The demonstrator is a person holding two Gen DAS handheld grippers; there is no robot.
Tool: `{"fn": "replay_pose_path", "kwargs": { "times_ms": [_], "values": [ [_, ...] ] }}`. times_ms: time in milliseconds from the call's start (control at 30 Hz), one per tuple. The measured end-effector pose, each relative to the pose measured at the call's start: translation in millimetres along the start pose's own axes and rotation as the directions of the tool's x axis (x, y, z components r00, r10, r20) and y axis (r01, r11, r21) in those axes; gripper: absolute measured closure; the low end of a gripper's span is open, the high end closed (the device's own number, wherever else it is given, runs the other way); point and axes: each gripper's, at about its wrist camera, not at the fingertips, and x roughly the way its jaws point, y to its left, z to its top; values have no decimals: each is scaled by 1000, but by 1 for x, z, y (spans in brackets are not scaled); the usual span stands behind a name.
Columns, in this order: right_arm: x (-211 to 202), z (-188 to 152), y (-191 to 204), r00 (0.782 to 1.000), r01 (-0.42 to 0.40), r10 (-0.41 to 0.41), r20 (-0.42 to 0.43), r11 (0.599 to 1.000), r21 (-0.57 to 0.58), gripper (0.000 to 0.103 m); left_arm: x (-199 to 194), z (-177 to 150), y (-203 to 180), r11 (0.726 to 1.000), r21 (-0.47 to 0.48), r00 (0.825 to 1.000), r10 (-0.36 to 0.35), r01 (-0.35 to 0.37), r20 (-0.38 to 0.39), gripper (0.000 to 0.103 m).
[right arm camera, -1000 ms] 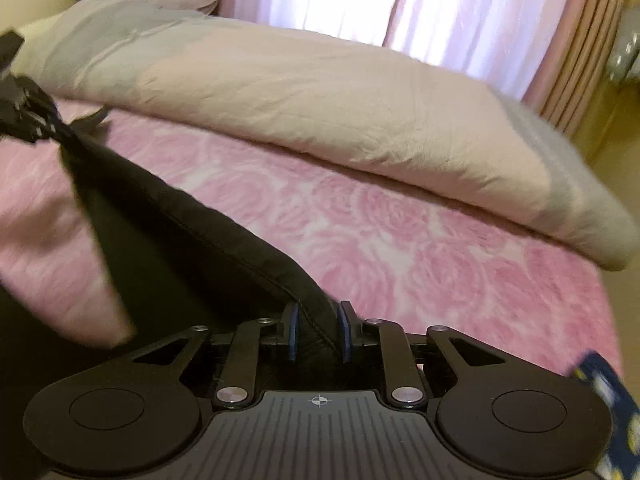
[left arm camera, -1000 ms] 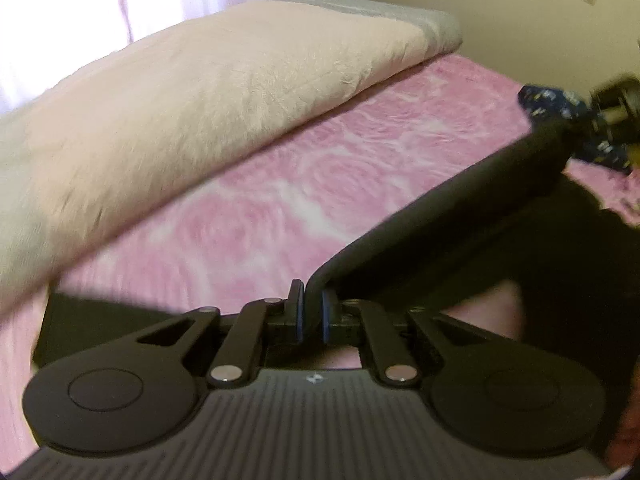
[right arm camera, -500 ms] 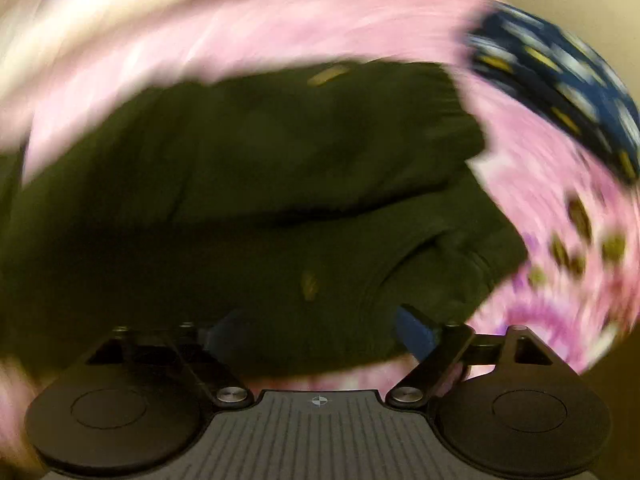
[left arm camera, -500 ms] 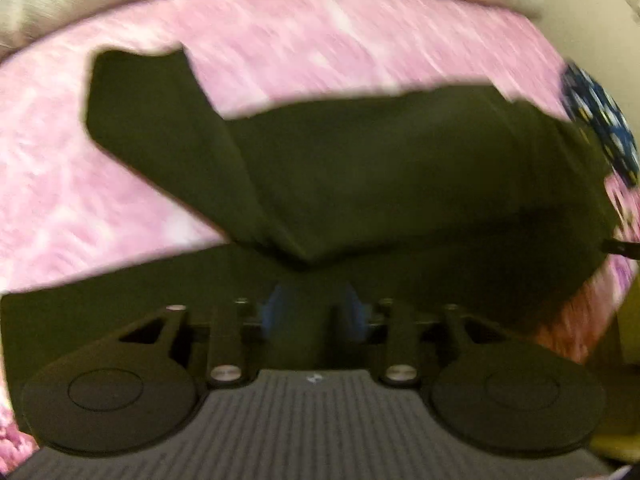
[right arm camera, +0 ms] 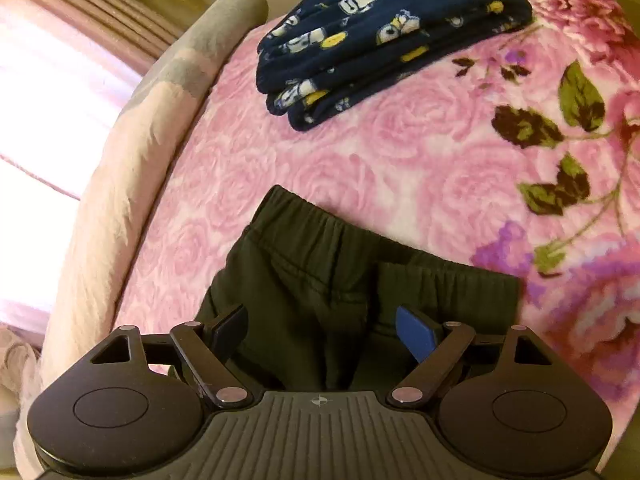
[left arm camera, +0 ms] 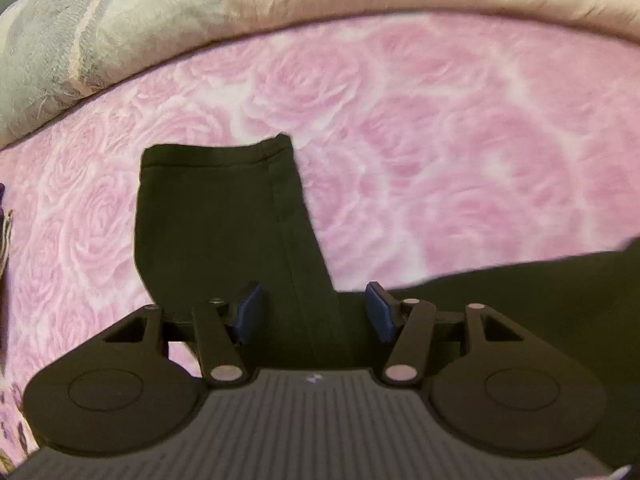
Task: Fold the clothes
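Black trousers lie flat on the pink rose blanket. One leg with its hem (left arm camera: 216,216) stretches away in the left wrist view. My left gripper (left arm camera: 316,314) hovers over that leg, its jaws apart and closing, the cloth below them and the pads clear of it. The right wrist view shows the elastic waistband (right arm camera: 360,240) of the trousers. Just above that end hangs my right gripper (right arm camera: 320,332), wide open, its blue pads (right arm camera: 416,334) pressing on nothing.
A folded navy garment with a yellow cartoon print (right arm camera: 392,32) rests further back on the blanket (right arm camera: 400,152). A rolled beige and grey duvet (left arm camera: 280,4) (right arm camera: 132,152) runs along the far side of the bed. Curtains and a bright window stand behind it.
Both grippers were shut on the lifted trousers; they have let go and opened, and the trousers now lie on the bed. Both grippers dropped and tipped down toward the cloth.
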Motion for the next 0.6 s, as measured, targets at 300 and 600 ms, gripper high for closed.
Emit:
{"fn": "replay_pose_path", "kwargs": {
  "times_ms": [300, 600],
  "values": [
    [-15, -8, -27, 999, 2, -1, -34, 1000, 0, 19, -74, -102, 161, 722, -651, 963, -78, 233, 259, 100],
    [-14, -14, -29, 999, -29, 32, -43, 998, 62, 19, -67, -187, 178, 455, -853, 966, -152, 256, 209, 74]
  ]
}}
